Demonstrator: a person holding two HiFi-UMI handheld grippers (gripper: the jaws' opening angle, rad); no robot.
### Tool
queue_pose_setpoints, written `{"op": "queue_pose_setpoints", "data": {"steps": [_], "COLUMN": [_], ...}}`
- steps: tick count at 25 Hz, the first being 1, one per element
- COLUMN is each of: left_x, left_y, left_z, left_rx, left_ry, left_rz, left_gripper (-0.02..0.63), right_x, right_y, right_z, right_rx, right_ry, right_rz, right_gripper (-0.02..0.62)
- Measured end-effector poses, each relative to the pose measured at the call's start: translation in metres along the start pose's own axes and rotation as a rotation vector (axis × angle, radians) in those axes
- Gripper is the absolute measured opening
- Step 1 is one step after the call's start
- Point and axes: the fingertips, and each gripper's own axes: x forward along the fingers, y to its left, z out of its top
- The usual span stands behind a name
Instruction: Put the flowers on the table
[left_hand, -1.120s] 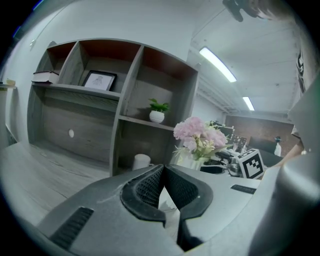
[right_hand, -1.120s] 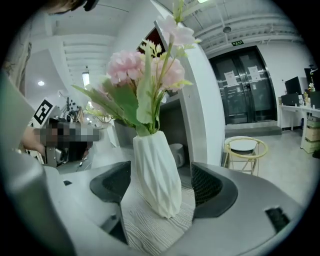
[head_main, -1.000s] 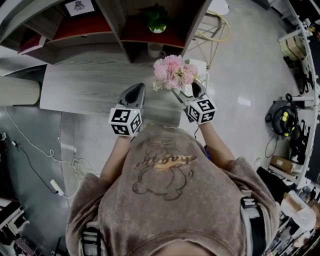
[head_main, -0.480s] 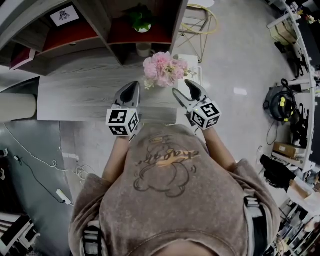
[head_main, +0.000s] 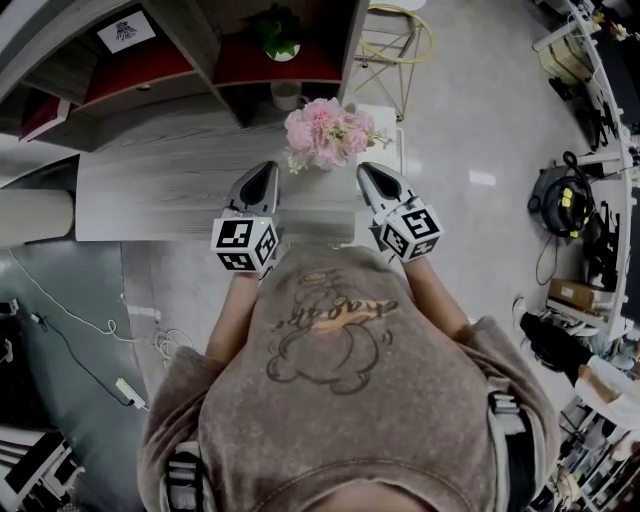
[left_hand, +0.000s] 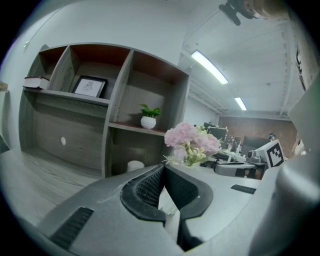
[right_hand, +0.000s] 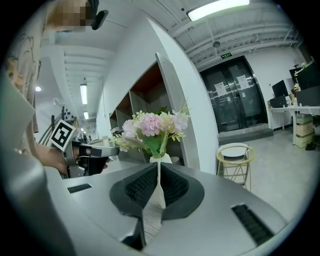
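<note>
Standing on the table (head_main: 170, 185), upper centre of the head view, the flowers (head_main: 325, 132) rise just beyond both grippers. The left gripper (head_main: 264, 170) is clenched empty. The right gripper (head_main: 366, 171) has just been closing on nothing.

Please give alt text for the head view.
Seen from above, pink flowers stand on a table beyond two grippers held by a person. The right gripper has just been closing its jaws on nothing; the left gripper is shut, empty.
</note>
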Motion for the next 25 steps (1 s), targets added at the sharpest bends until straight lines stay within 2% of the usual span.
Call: {"op": "queue_pose_setpoints", "data": {"steps": [2,11,25], "left_x": [-0.003,-0.011,-0.018], "left_y": [0.000,0.008,0.010], "left_z": [0.000,-0.005,-0.009], "left_rx": [0.002,0.009,-0.002], "left_ry": [-0.004,-0.021,-0.026], "left_rz": [0.003,0.027,0.043], "left_gripper": [0.018,0.018,0.018], "right_x": [0.000,0.002,0.002], "right_y": [-0.001,-0.005,0.001], "right_z": [0.001,0.001,-0.001], "right_rx": [0.000,0.004,-0.027], "right_ry": [-0.006,-0.016,-0.006], "right_rz": [-0.015,-0.065,-0.070], "right_gripper": [0.000,0.000,0.000]}}
